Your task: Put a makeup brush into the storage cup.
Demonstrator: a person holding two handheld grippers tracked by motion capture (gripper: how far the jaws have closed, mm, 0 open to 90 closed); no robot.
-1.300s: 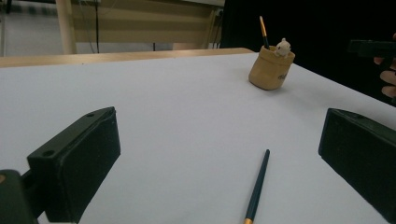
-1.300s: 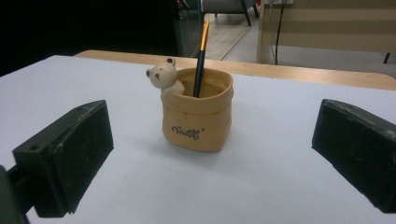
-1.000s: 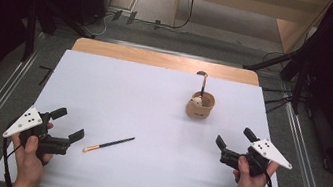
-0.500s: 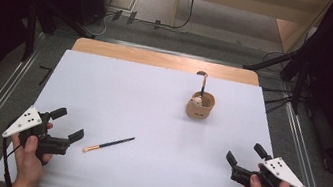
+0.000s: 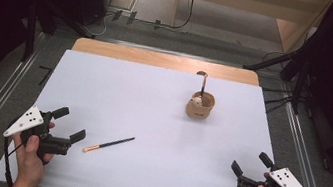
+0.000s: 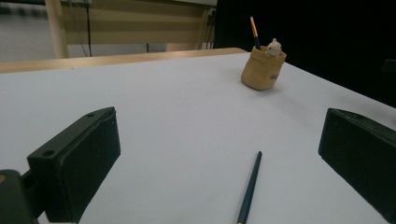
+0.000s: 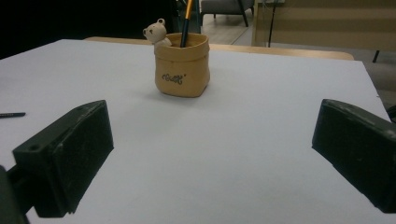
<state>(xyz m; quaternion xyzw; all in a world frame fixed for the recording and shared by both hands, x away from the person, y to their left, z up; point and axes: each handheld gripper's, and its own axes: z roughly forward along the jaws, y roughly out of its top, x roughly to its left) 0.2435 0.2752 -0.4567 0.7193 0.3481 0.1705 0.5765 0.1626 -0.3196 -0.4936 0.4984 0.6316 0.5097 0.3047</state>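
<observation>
High view shows the white desk taking up the middle of the frame, with a tan pouch-shaped holder right of centre toward the top and a thin brush lying loose at lower left. The holder already carries one upright brush and a small bear figure on its rim.

The work in hand looks like picking up the loose brush. To do it well, I judge the left hand-held gripper should come down over the middle of the handle with its jaws straddling it crosswise, then close gently so the thin shaft does not roll away.

That hand-held gripper sits at lower left, jaws apart and empty, just beside the bristle end of the brush. The right hand-held gripper rests at lower right, jaws also apart, pointing toward the holder and well apart from it.
</observation>
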